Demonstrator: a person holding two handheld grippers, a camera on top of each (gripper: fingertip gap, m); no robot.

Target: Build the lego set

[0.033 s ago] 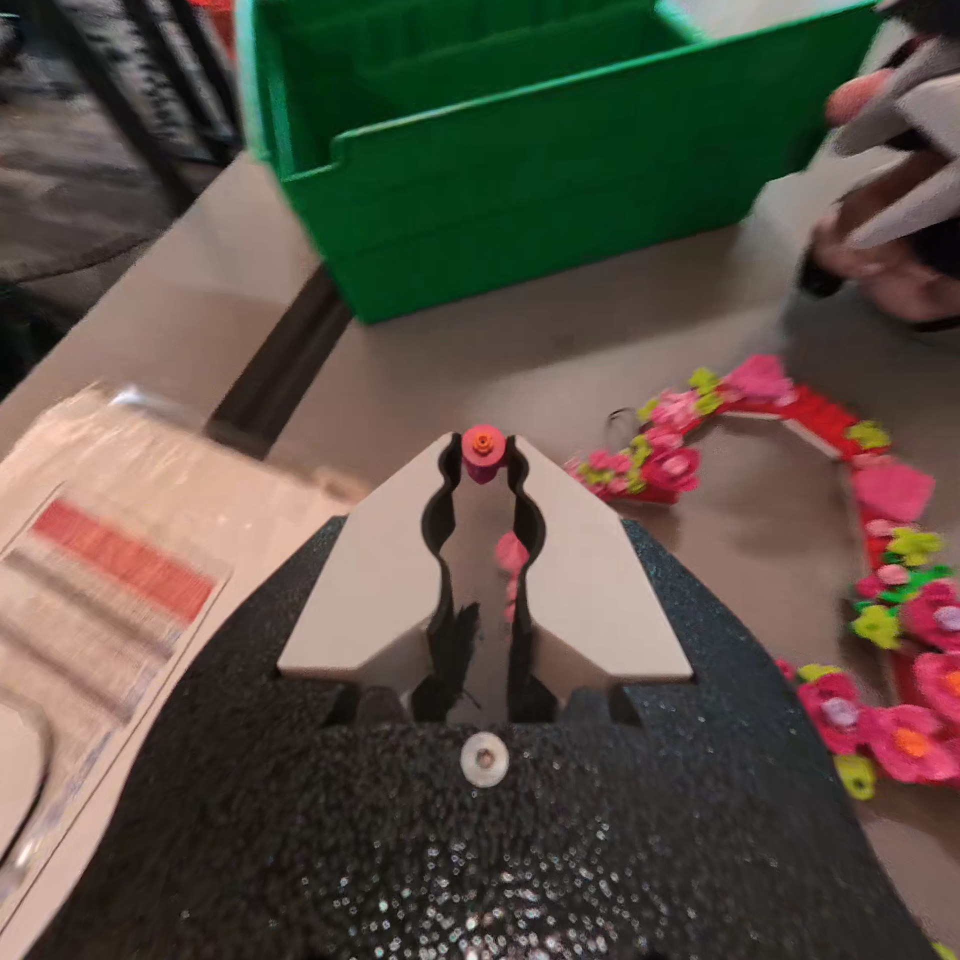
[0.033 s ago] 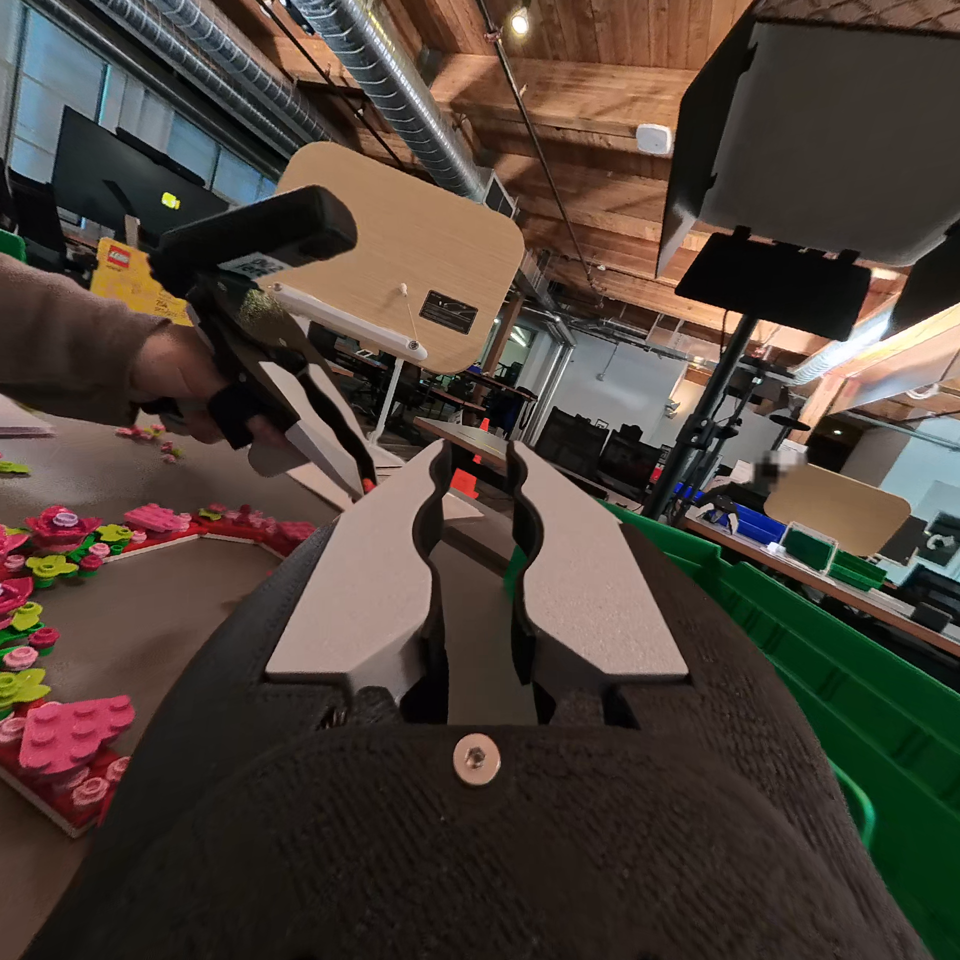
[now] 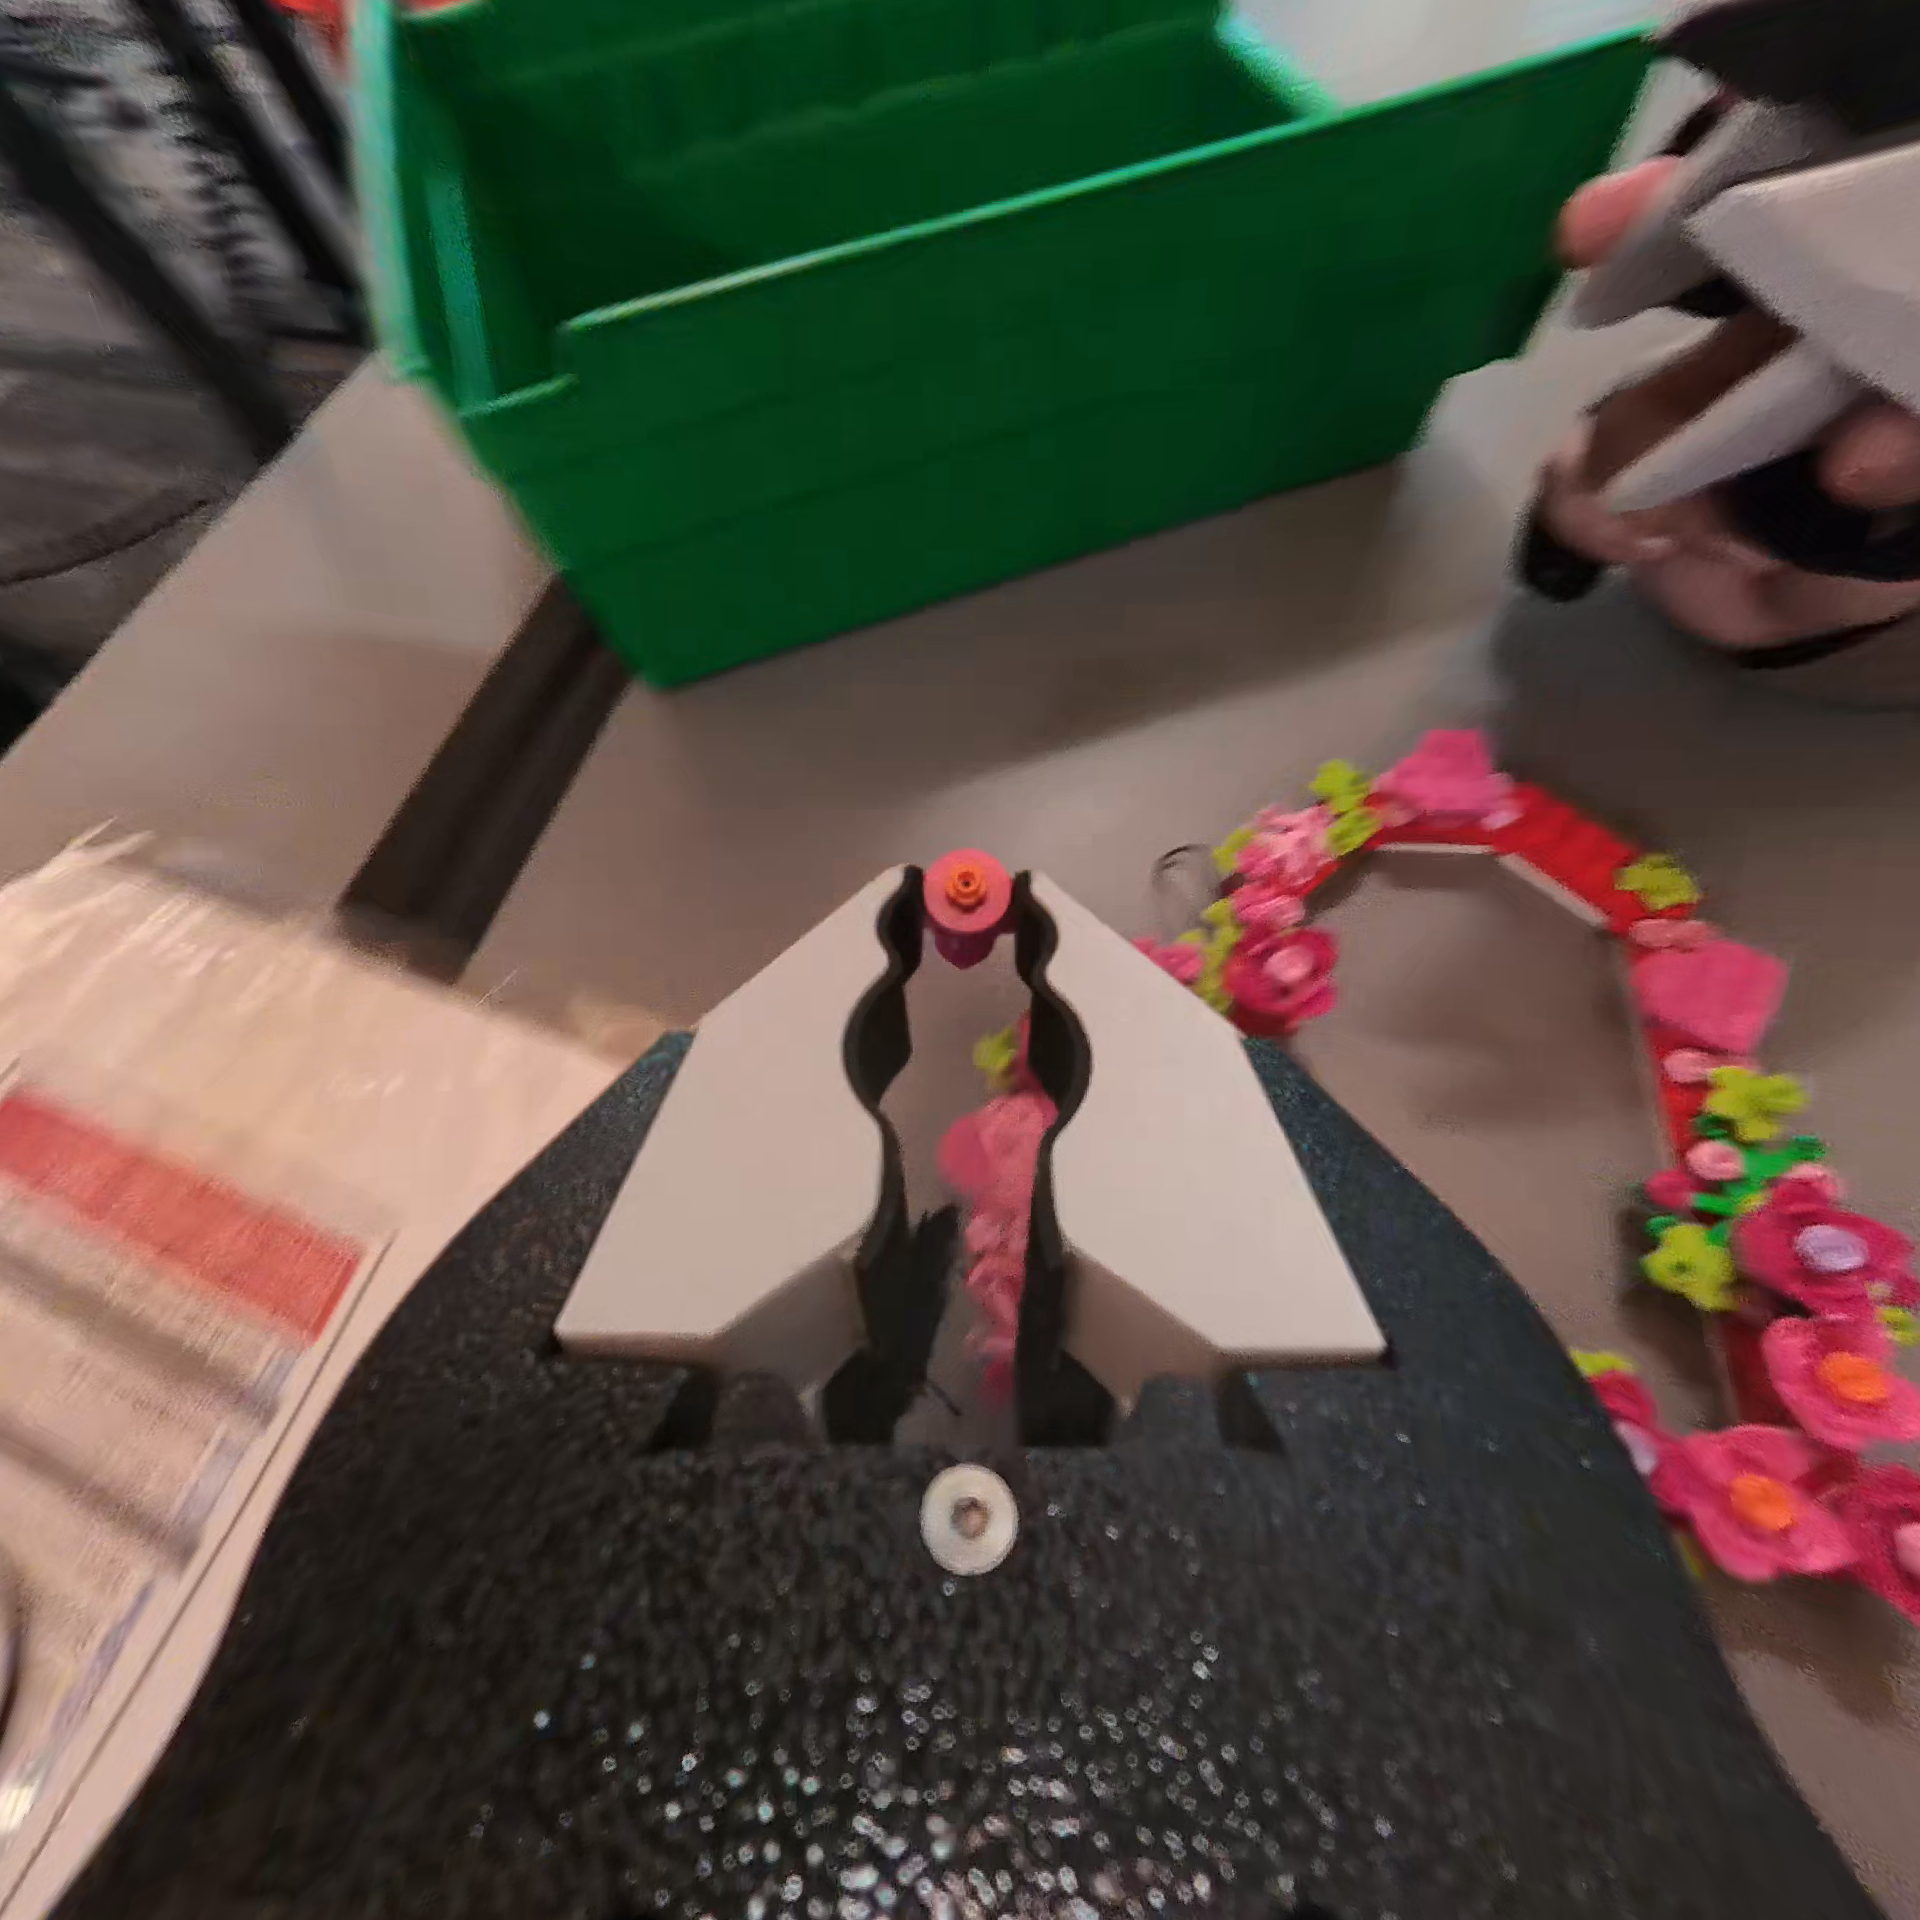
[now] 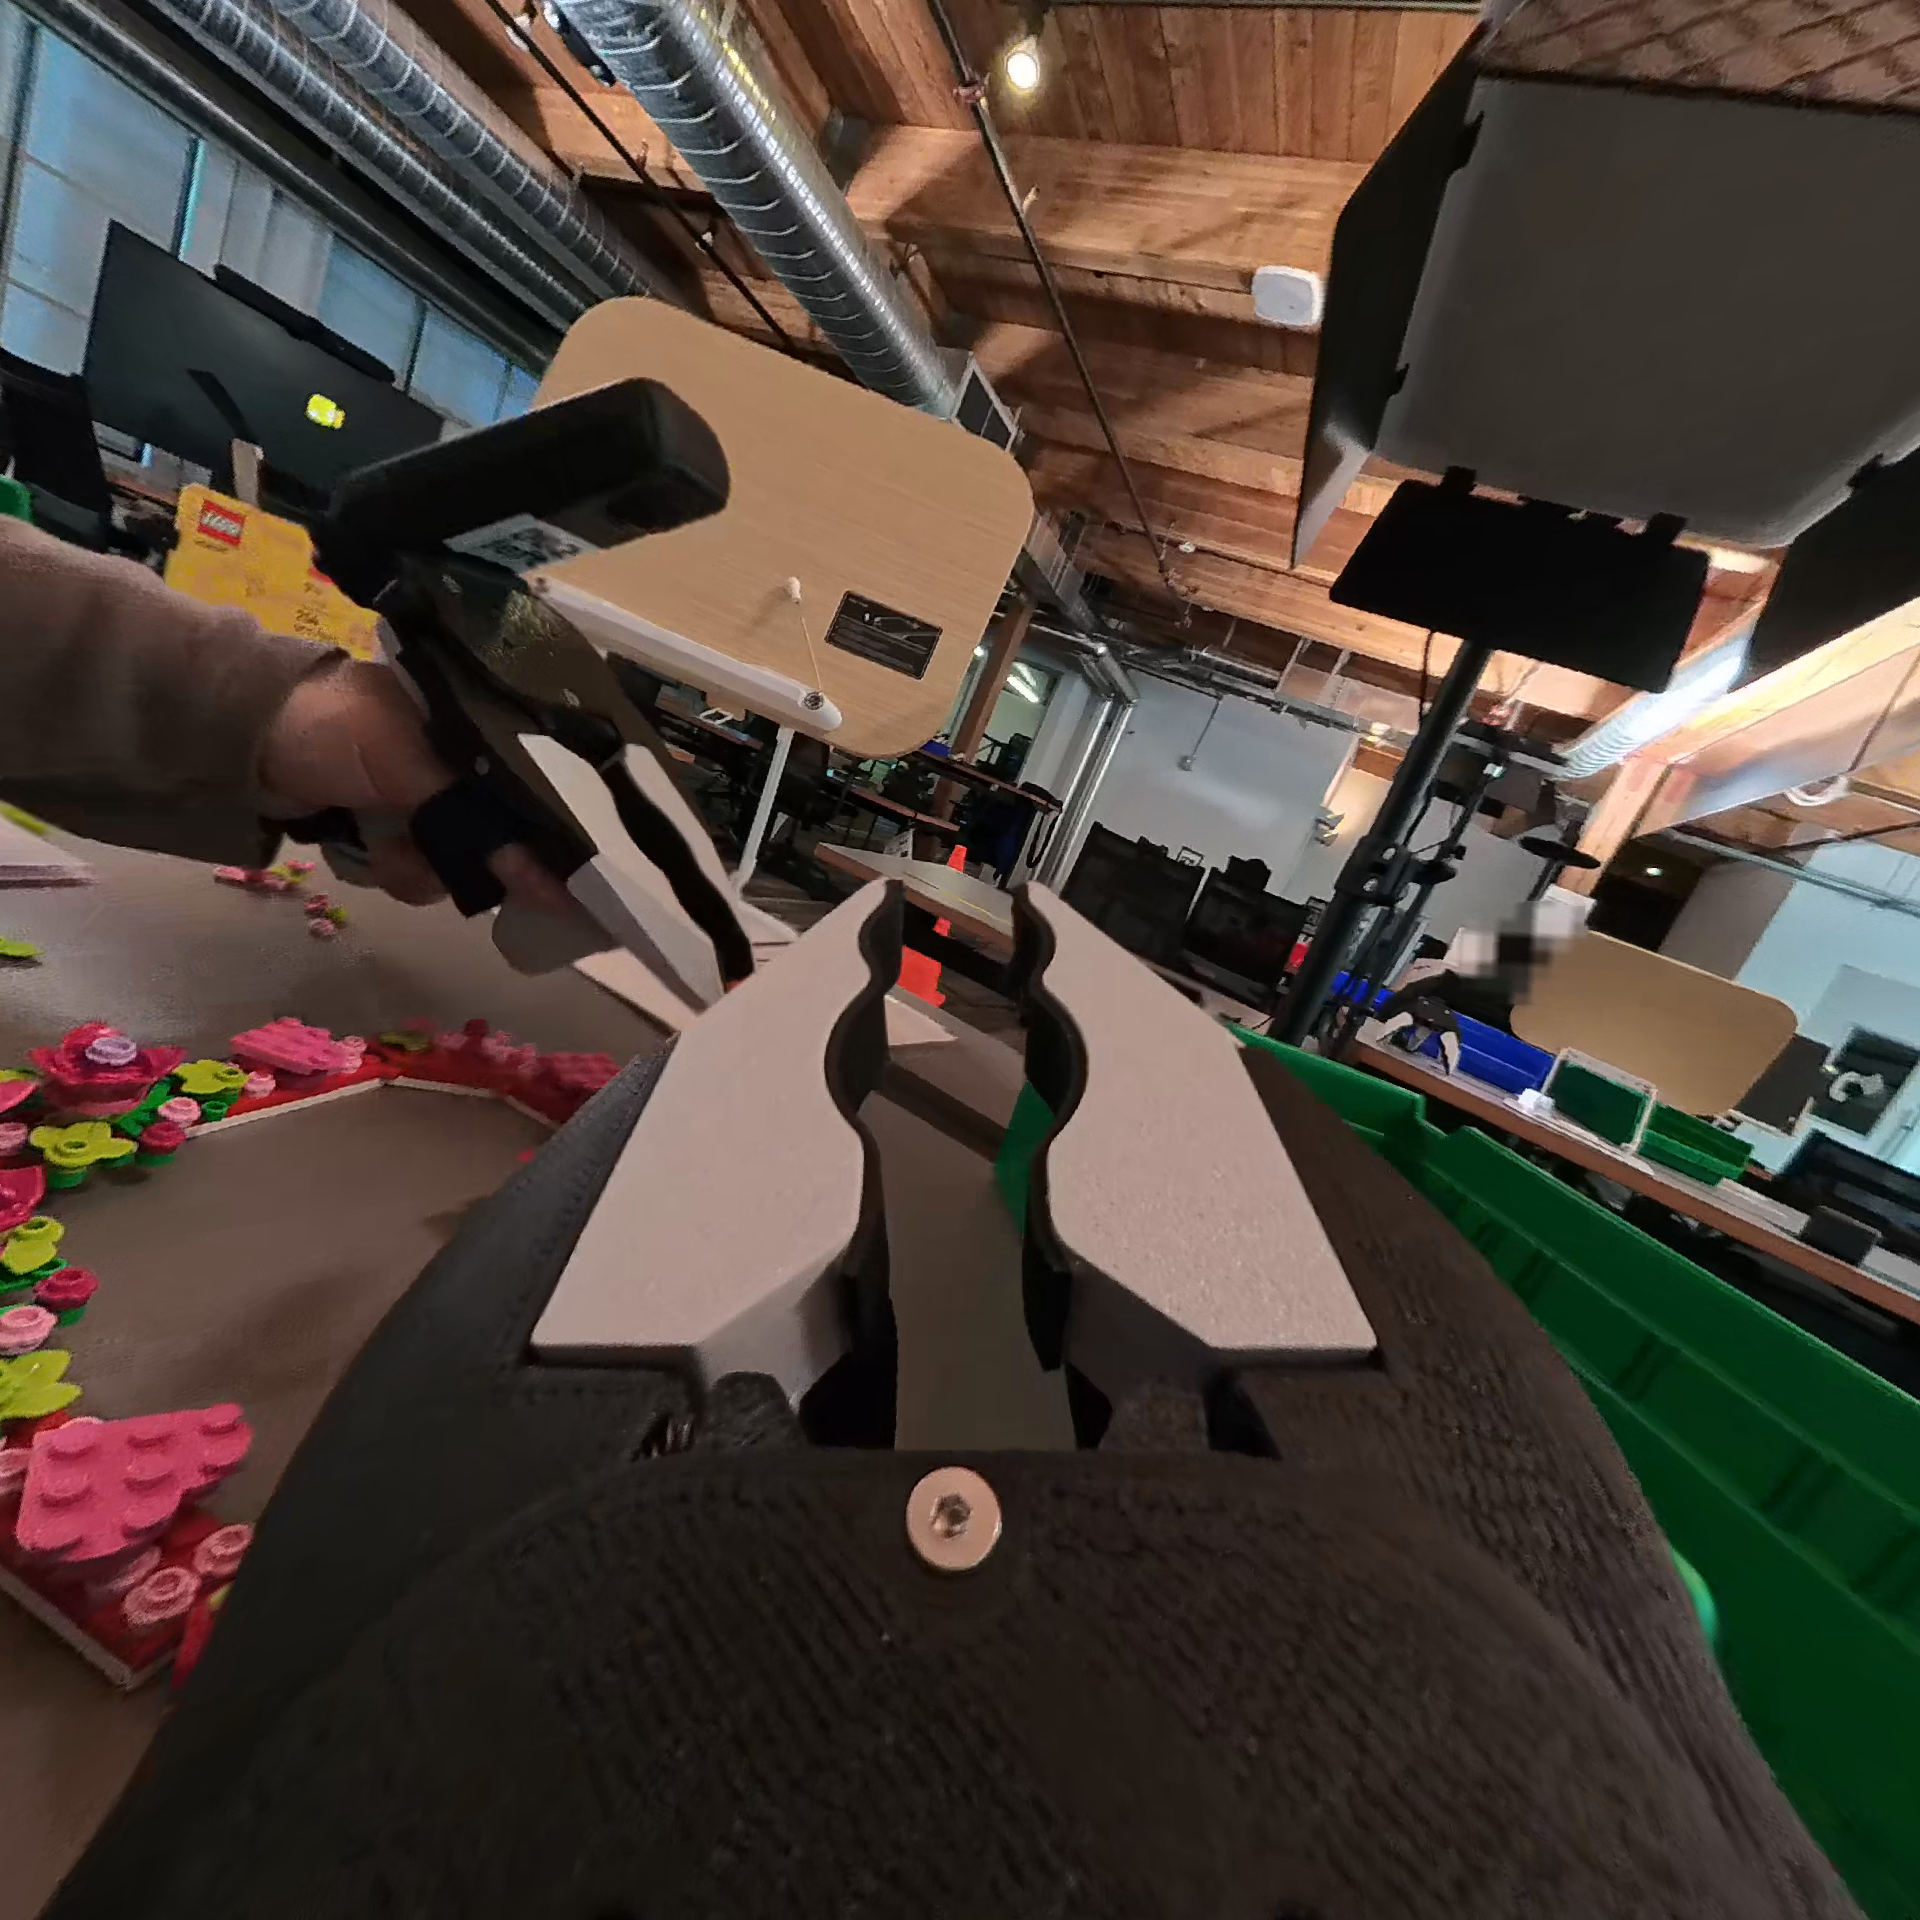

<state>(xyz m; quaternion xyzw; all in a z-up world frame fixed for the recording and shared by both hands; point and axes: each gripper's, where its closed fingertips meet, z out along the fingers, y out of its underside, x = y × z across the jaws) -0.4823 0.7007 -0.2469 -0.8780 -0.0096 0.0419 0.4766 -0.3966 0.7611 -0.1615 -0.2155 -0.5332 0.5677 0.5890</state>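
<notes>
Currently my left gripper (image 3: 967, 906) pinches a small pink flower piece (image 3: 966, 902) above the table (image 3: 935, 727); right gripper (image 4: 954, 914) fingers spread, empty.

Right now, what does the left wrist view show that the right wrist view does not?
Only the left view shows the small pink flower piece pinched in the left tool, and a plastic bag. Only the right view shows the ceiling duct and the empty right tool. Both show the flower frame and the green bin.
</notes>
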